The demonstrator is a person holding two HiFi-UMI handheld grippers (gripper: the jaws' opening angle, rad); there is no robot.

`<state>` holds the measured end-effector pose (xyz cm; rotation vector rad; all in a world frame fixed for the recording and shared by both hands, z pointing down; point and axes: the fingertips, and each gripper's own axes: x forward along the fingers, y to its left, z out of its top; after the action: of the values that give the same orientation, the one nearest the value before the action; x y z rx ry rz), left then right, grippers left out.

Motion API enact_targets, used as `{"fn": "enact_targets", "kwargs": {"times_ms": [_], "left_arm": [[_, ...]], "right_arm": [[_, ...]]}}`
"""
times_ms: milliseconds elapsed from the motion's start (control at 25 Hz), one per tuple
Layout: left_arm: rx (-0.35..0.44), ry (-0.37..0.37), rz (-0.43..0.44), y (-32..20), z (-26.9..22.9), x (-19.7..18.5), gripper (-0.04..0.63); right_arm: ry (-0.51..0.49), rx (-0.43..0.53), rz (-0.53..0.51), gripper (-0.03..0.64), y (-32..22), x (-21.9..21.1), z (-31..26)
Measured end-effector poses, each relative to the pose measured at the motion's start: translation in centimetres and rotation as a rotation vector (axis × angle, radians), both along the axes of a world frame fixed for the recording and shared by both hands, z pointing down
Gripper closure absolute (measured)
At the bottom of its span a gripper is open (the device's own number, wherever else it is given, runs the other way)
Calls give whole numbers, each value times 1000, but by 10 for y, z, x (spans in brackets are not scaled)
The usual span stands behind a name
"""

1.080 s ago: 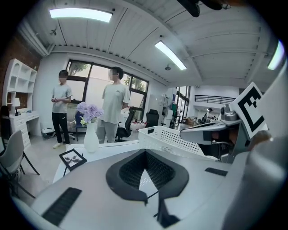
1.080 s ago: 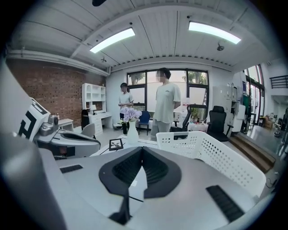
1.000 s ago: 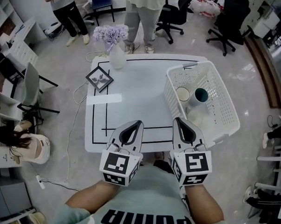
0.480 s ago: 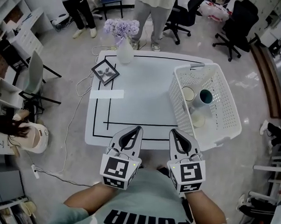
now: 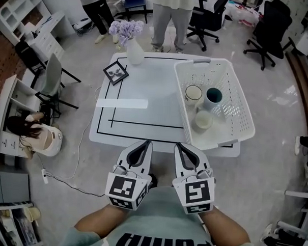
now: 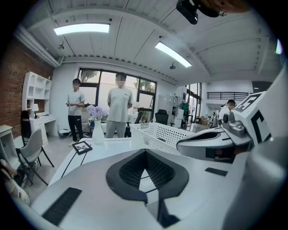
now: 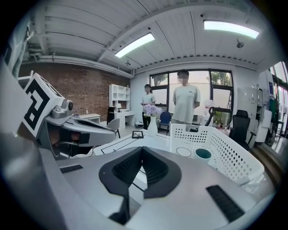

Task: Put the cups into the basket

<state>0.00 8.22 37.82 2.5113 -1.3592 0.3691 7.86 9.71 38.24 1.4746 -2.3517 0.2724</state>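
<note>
White tabletop point(image 5: 151, 79), with a black line point(image 5: 143, 125) running just inside its rim, fills the middle of the head view. Its 6 o'clock edge lies right at the tips of both tools. The left gripper point(image 5: 145, 143) and the right gripper point(image 5: 180, 146) hang side by side, near each other but apart. Each has its jaws pressed together with nothing between them, as each gripper's own view shows.

Grey floor point(image 5: 277, 95) lies open at 3 o'clock beyond the table. At 10 o'clock a grey chair point(image 5: 50, 77) stands near the table's corner, and a seated person point(image 5: 26, 132) is well apart at 8 o'clock. At 12 o'clock two standing people point(image 5: 171, 13) are close behind the far edge, with black office chairs point(image 5: 209, 18) beside them.

A white perforated basket point(image 5: 243, 111) takes up the table's 3 o'clock side and covers that edge. Three cups stand upright inside it, toward its 9 o'clock wall. There is a cream cup point(image 5: 193, 92), a cup with a teal inside point(image 5: 214, 96) just beside it, and a pale cup point(image 5: 203, 120) at their 6 o'clock. All are plain, round and open-mouthed.

On the table's other half, a white vase point(image 5: 134, 53) of lilac flowers point(image 5: 126, 28) stands at the 11 o'clock corner. A small framed picture point(image 5: 115, 71) lies just beside the vase, and a white paper strip point(image 5: 128, 103) lies at 9 o'clock.
</note>
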Motion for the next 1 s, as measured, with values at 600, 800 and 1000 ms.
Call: {"fn": "enact_targets", "kwargs": {"times_ms": [600, 800, 1000], "left_arm": [[23, -47, -95, 87, 0, 17, 589], [35, -41, -81, 101, 0, 3, 589], [18, -36, -59, 113, 9, -12, 589]], "right_arm": [[-46, 32, -24, 600, 70, 41, -12], [-31, 35, 18, 600, 92, 37, -6], [-23, 16, 53, 603, 109, 25, 7]]}}
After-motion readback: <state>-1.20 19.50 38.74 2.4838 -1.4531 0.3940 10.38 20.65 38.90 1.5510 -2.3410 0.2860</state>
